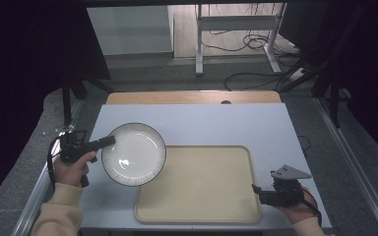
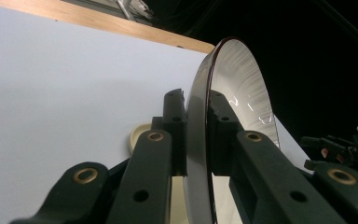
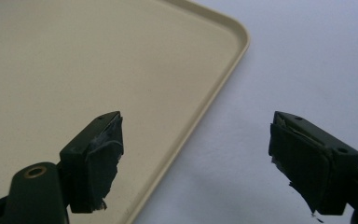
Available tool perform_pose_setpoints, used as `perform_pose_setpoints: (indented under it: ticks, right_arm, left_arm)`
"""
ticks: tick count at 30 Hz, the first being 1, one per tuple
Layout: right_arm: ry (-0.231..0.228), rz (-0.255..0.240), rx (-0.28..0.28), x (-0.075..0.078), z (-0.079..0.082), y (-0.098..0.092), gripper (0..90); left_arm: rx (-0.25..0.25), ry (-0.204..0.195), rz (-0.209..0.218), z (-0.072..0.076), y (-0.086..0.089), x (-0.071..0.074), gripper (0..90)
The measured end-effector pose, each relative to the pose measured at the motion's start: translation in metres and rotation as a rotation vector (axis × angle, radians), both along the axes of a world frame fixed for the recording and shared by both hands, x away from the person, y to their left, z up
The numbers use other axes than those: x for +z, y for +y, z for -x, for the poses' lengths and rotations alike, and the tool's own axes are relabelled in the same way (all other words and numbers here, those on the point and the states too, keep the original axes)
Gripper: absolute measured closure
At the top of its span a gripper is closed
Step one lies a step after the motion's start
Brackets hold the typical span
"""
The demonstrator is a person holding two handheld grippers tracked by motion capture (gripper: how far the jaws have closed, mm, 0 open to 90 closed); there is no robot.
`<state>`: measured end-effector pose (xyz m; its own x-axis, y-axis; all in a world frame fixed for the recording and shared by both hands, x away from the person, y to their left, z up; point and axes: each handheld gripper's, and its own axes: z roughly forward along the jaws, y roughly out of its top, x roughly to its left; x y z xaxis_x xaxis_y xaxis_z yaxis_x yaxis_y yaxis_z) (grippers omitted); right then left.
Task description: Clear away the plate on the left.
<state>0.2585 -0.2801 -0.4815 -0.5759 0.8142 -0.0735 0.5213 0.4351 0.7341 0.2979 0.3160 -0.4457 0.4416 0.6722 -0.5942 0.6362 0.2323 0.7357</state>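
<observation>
The left gripper (image 1: 109,141) is pinching the rim of the white bowl (image 1: 134,154), left of middle, over the beige tray (image 1: 197,184). The right gripper (image 3: 196,163), lower right, is gaping wide, holding nothing.

One white bowl (image 1: 134,154) at centre left, one beige tray (image 1: 197,184) at lower centre, and two grippers, left (image 1: 109,141) and right (image 1: 254,189).
</observation>
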Motion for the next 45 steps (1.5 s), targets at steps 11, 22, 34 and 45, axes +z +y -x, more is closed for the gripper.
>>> perform_pose_setpoints:
  ticks: [11, 22, 34, 45]
  right_arm:
    - [-0.002, -0.003, -0.004, 0.000, 0.000, 0.000, 18.6]
    - [-0.006, -0.002, -0.006, 0.001, 0.000, -0.001, 18.6]
    - [-0.008, -0.002, -0.006, 0.001, 0.000, 0.000, 18.6]
    - [-0.010, -0.002, -0.008, 0.001, 0.001, -0.001, 18.6]
  left_arm:
    - [-0.025, 0.002, 0.009, -0.003, -0.015, -0.001, 81.2]
    - [-0.070, 0.010, -0.013, -0.007, -0.039, -0.003, 81.1]
    - [-0.111, 0.016, -0.011, -0.010, -0.061, -0.005, 81.0]
    - [-0.143, 0.028, -0.002, -0.013, -0.081, -0.008, 81.0]
